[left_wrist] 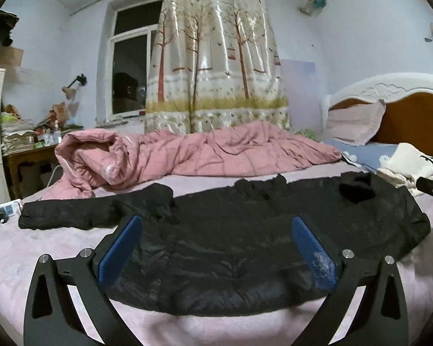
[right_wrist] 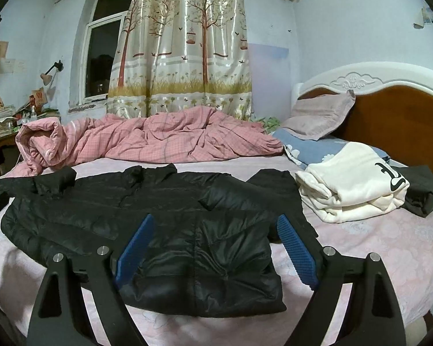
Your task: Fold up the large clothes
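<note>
Lying spread flat across the bed (right_wrist: pixel 360 245), the black jacket (right_wrist: pixel 164 225) presents its hem for folding. Left gripper (left_wrist: pixel 216 248) and right gripper (right_wrist: pixel 216 245) hover with fingers spread, holding nothing; the right sleeve appears already folded inward.

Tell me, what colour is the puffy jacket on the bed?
Black jacket, clearest in the right wrist view.

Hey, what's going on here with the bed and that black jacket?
A person holds a gripper in each hand over a black puffer jacket spread flat on the bed. Both the left gripper and the right gripper hover above it with jaws open, gripping nothing. The fold has not started. A folded white garment lies beside it, a rumpled pink quilt behind.
</note>
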Motion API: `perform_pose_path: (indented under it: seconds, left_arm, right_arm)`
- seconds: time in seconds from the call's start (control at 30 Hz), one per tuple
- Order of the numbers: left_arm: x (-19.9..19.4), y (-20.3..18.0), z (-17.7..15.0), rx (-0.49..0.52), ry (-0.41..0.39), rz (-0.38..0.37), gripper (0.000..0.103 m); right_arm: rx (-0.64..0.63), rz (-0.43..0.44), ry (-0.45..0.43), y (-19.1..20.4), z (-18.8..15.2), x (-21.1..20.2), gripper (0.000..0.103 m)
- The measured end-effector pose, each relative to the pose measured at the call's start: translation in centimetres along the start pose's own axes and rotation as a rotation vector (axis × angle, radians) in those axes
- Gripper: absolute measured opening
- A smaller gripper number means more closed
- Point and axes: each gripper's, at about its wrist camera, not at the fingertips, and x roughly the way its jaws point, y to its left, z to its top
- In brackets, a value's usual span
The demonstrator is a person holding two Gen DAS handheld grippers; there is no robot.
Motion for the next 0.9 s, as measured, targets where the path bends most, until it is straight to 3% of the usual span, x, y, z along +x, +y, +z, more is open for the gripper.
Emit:
perform_pose_path:
  seconds: [0.17,0.27,0.37,0.53,0.6,0.7,0.77,0.9]
  left_arm:
    - [0.0,-0.2,0.0,0.001,0.013,-0.013,0.103]
    - [-0.1,0.2,0.2,-0.042,0.043,-0.044,0.103]
    - [-0.6,0.6,1.1,-0.077,0.034,-0.028,0.103]
    - [2.6,-0.4,3.7,-0.033,0.088,-0.08,0.103]
    - [4.9,-1.3,4.9,-0.018,0.148,-0.107,0.103]
    - [7.7,-2.3,5.4,-0.015,0.226,-0.109,0.103]
    - [9.4,-2.9,4.3,-0.01,0.283,-0.105,0.103]
    - [12.1,-3.3,0.7,0.016,0.395,-0.081,0.103]
  right_arm:
    - [-0.012,-0.007,-0.022,-0.1,0.2,-0.4,0.089]
    - [-0.013,-0.026,-0.025,-0.2,0.4,-0.6,0.089]
    - [0.003,-0.059,-0.062,-1.1,0.8,-1.2,0.089]
    - [0.113,-0.11,-0.083,-5.0,2.9,-1.4,0.089]
    - [0.118,-0.145,-0.054,-6.2,4.0,-0.7,0.089]
    - [0.165,-0.094,0.036,-8.5,5.0,0.9,0.089]
    - [0.188,-0.066,0.117,-9.8,5.5,2.7,0.089]
    - [0.276,-0.075,0.177,-12.7,5.8,6.8,0.089]
